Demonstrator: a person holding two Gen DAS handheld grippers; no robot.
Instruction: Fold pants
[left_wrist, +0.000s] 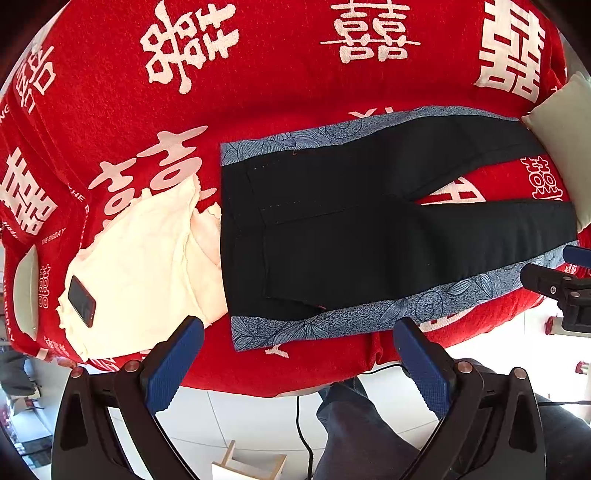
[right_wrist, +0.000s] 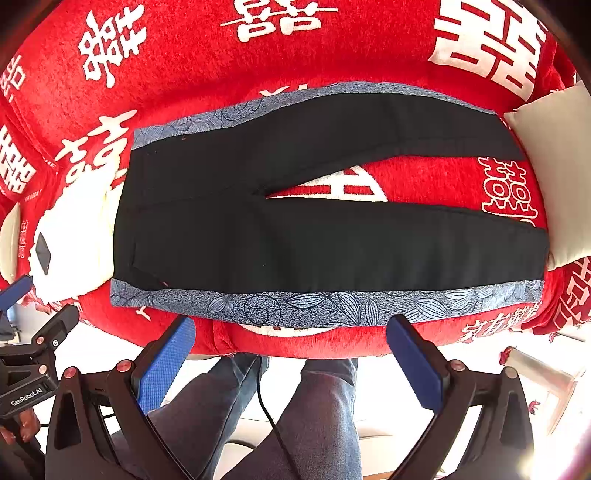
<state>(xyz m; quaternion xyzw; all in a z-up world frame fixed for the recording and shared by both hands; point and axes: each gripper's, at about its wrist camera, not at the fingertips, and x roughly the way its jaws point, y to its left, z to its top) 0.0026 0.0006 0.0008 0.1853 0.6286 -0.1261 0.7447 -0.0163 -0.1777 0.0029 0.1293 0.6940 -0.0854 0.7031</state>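
Task barely started, by the look of it. The pants lie flat and fully spread on the red blanket, waistband toward 9 o'clock, both legs running out to 3 o'clock with a V gap between them. No fold is visible yet. They are black with a blue floral-print stripe along each outer side. All folds remain: likely leg over leg first, then lengthwise.

The left gripper hovers at 6 o'clock of the pants' near edge, jaws released wide, nothing between them. The right gripper does the same in its own view, jaws spread, empty, just off the near stripe.

Other items: a cream garment touching the waistband at 9 o'clock, a dark phone on top of it, and a pale cushion at 3 o'clock by the leg ends.

Writing: the blanket carries large white double-happiness characters, plus small text "THE BIG DAY". The left gripper's body, seen in the right view, reads "GenRobot.AI". The person's jeans-clad legs stand below.
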